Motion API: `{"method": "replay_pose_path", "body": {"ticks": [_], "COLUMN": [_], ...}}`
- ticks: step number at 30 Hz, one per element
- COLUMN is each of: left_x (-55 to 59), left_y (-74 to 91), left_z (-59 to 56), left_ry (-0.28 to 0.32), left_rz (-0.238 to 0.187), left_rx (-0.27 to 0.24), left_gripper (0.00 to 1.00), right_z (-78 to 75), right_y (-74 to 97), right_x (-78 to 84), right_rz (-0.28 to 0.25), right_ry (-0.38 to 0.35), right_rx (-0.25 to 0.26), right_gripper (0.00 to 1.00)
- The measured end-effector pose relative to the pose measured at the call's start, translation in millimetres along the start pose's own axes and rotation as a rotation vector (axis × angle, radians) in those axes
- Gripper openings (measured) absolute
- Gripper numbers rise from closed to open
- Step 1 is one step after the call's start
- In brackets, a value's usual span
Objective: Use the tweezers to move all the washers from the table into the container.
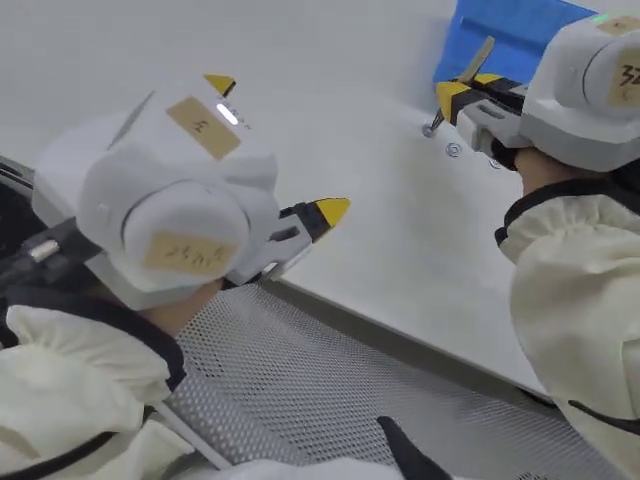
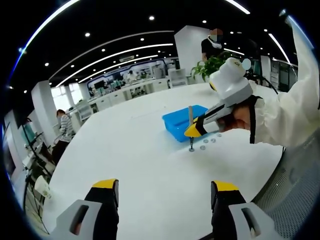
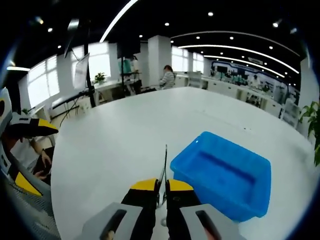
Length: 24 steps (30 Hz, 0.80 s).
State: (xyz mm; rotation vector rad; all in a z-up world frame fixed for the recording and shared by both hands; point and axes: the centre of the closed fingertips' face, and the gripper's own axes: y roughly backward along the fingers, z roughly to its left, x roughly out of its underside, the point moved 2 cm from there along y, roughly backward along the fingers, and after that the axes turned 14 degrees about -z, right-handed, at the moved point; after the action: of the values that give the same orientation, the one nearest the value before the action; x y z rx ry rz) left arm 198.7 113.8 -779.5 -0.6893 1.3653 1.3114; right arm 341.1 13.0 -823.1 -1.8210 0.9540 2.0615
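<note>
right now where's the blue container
In the head view the blue container sits on the table at upper right, just behind the right gripper and its tweezers.

We can read very little. On the right gripper (image 1: 462,92), a tan label (image 1: 625,80) carries handwritten digits that look like "32", cut off by the picture's edge. The left gripper (image 1: 275,147) bears two tan labels (image 1: 203,127); we cannot read their handwriting.

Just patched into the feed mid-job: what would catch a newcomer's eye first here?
The bright blue plastic container stands out on the white table, beside the right gripper, whose jaws are shut on slim metal tweezers. In the head view the tweezer tips point down near small silver ring washers on the table. The left gripper hangs wide open, holding nothing.
</note>
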Motion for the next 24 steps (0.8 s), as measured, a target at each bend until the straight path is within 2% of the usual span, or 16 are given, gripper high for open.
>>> {"method": "replay_pose_path", "body": {"ticks": [3, 15, 24], "left_x": [0.4, 1.3, 1.2], "left_y": [0.1, 0.3, 0.4], "left_z": [-0.2, -1.7, -4.0], "left_ry": [-0.002, -0.005, -0.009], "left_rz": [0.003, 0.008, 0.006], "left_rx": [0.000, 0.007, 0.020], "left_gripper": [0.76, 0.76, 0.76], "right_z": [1.6, -5.9, 1.1], "right_y": [4.8, 6.6, 26.0], "right_x": [0.5, -1.8, -12.9], "right_rz": [-0.013, 0.036, 0.031], "right_ry": [-0.023, -0.061, -0.075], "right_rx": [0.023, 0.008, 0.009], "right_gripper": [0.01, 0.01, 0.00]}}
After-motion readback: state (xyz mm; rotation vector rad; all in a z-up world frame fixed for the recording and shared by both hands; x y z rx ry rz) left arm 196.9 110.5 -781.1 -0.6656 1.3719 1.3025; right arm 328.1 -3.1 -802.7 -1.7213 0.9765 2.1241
